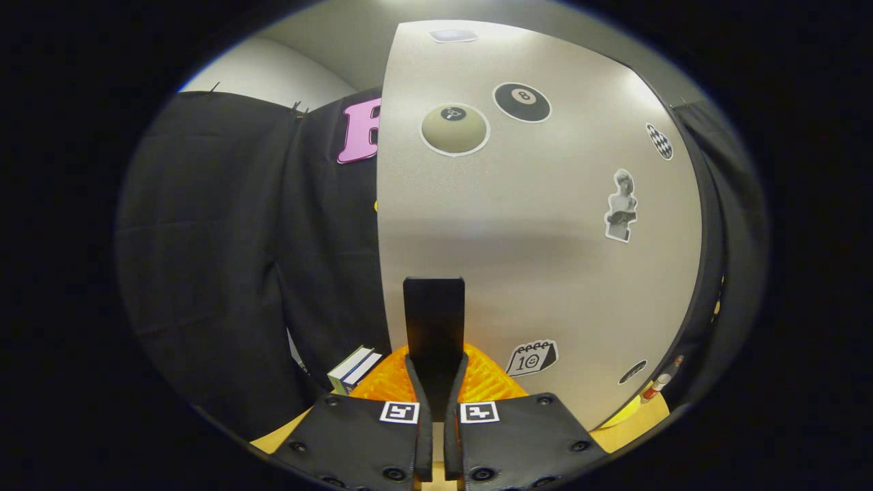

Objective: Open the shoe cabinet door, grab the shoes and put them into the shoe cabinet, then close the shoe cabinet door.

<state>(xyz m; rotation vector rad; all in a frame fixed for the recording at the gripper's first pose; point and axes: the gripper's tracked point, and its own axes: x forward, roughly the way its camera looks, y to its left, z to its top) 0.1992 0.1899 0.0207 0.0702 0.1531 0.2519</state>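
The shoe cabinet door (539,225) stands right in front of me, a pale grey panel with several stickers on it. A black upright handle (434,314) sticks out near the door's left edge. My gripper (435,365) is shut on the lower part of this handle, with one finger pressing on each side. The door's left edge (380,225) stands free against the black cloth behind it. A dark strip (709,273) runs down the door's right side. I cannot tell how far the door is swung.
A small white and blue box (351,368) lies on the wooden tabletop (279,436), left of the fingers. A red and white pen-like thing (659,383) and something yellow (624,412) lie low at the door's right corner. Black cloth (225,239) hangs to the left.
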